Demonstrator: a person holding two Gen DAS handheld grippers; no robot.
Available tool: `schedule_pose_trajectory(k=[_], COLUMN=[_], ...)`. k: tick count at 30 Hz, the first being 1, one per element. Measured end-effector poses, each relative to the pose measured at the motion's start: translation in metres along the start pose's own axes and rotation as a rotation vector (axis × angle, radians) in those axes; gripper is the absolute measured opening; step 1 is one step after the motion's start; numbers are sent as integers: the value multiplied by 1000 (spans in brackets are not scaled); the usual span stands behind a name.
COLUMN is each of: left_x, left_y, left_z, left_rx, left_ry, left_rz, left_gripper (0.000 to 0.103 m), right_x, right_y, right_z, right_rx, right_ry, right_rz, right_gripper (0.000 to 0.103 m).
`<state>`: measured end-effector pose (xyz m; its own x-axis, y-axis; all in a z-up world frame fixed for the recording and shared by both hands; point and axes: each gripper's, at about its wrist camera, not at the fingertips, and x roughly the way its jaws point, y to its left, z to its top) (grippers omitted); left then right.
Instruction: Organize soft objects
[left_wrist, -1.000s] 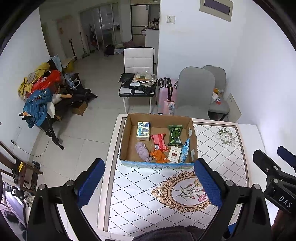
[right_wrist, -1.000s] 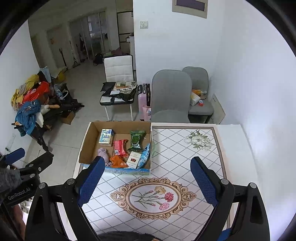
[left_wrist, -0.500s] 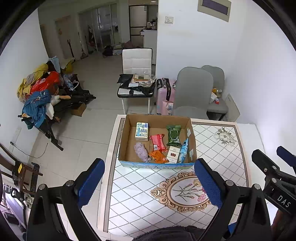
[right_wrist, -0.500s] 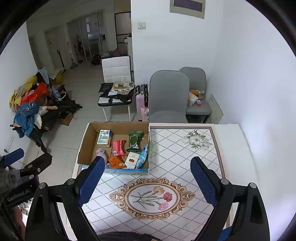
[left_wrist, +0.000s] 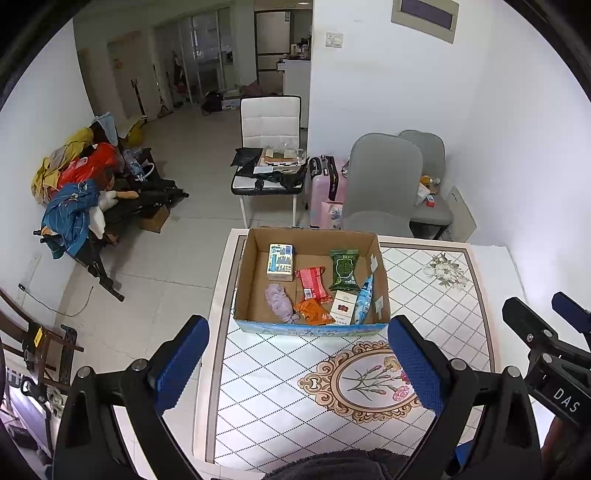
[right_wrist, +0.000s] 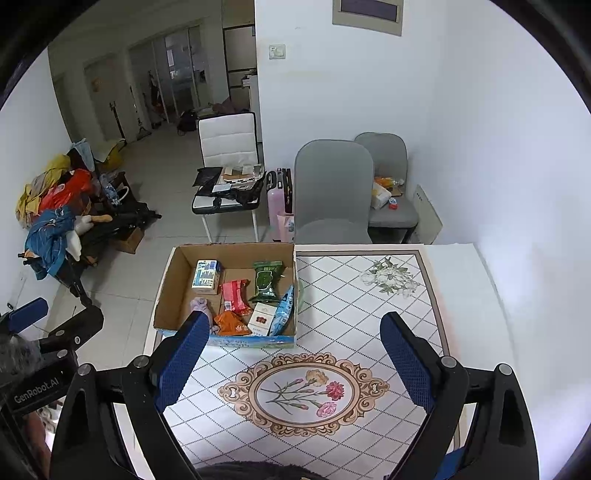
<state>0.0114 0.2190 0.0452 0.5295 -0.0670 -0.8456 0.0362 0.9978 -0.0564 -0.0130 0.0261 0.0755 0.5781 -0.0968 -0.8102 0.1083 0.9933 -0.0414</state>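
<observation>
A cardboard box (left_wrist: 251, 273) (right_wrist: 166, 295) stands on the far left part of the tiled table. Inside lie a blue-white tissue pack (left_wrist: 280, 256), a red packet (left_wrist: 313, 284), a green wipes pack (left_wrist: 344, 268), a purple soft piece (left_wrist: 279, 302), an orange packet (left_wrist: 313, 312), a white-red pack (left_wrist: 343, 307) and a blue pouch (left_wrist: 362, 298). My left gripper (left_wrist: 295, 363) is open and empty, held high above the table's near edge. My right gripper (right_wrist: 291, 360) is open and empty, beside it to the right.
The table (right_wrist: 332, 398) has a flower medallion in the middle and a white wall on its right. Two grey chairs (right_wrist: 334, 192), a pink suitcase (left_wrist: 325, 190) and a white chair (left_wrist: 269, 147) stand behind it. Clothes are piled at the left (left_wrist: 74, 192).
Both grippers have drawn back and up a little, so the box and table look slightly smaller and farther. Both stay open and empty.
</observation>
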Motion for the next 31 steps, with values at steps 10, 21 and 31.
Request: schedule_pose_trajectory(k=[10, 21, 31], left_x=[2, 4, 4], left_y=[2, 3, 4], left_z=[1, -1, -2], left_rx=[-3, -9, -6], left_ry=[2, 15, 17], left_rz=[1, -11, -9], left_gripper=[99, 99, 99], right_x=[-1, 2, 4], right_y=[1, 2, 2], right_z=[1, 0, -7], right_rx=[3, 3, 1], right_ry=[2, 11, 17], right_rz=[0, 0, 5], right_gripper=[96, 96, 96])
